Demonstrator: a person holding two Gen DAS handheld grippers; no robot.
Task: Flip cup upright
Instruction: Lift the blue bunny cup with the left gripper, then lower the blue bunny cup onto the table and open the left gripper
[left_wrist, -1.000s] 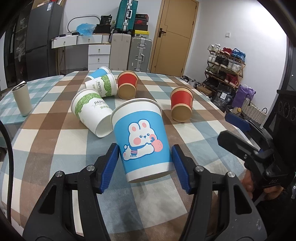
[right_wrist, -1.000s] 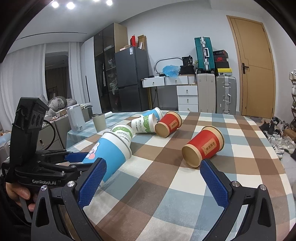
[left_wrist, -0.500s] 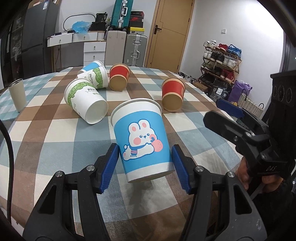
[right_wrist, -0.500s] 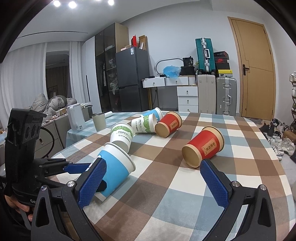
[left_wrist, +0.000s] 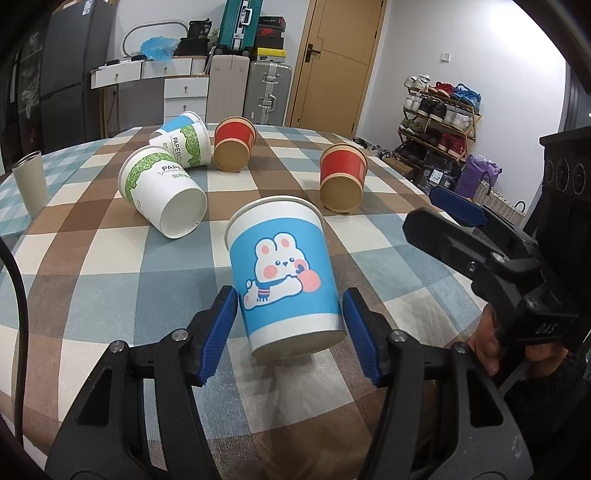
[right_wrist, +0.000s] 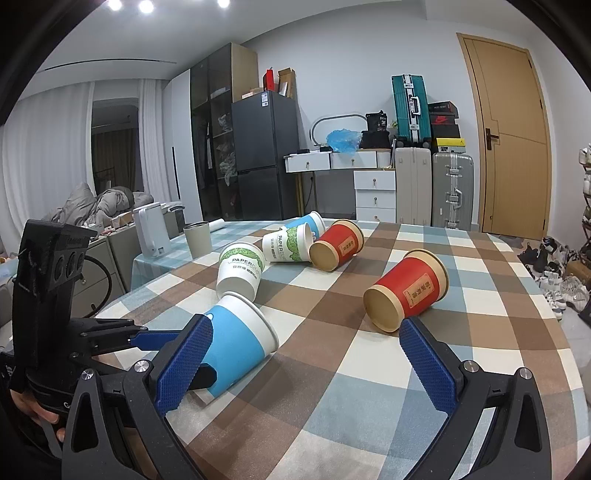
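A blue paper cup with a rabbit picture (left_wrist: 284, 277) lies tilted on the checked table, rim pointing away, base between the pads of my left gripper (left_wrist: 290, 332). The jaws stand a little wider than the cup, with a small gap on each side. In the right wrist view the same cup (right_wrist: 240, 343) lies on its side beside the left gripper's blue finger. My right gripper (right_wrist: 303, 365) is open and empty, low over the table, to the right of the cup. It shows in the left wrist view (left_wrist: 458, 214).
Two green-and-white cups (left_wrist: 162, 192) (left_wrist: 181, 146), two red cups (left_wrist: 234, 147) (left_wrist: 341, 177) and another blue cup (right_wrist: 308, 223) lie on their sides further back. A grey tumbler (left_wrist: 31, 182) stands at the left edge. The table edge (right_wrist: 561, 343) curves at right.
The left gripper's jaws have opened slightly off the blue cup, and the cup has come down to rest on the table. The right gripper has stayed open and nearly still.
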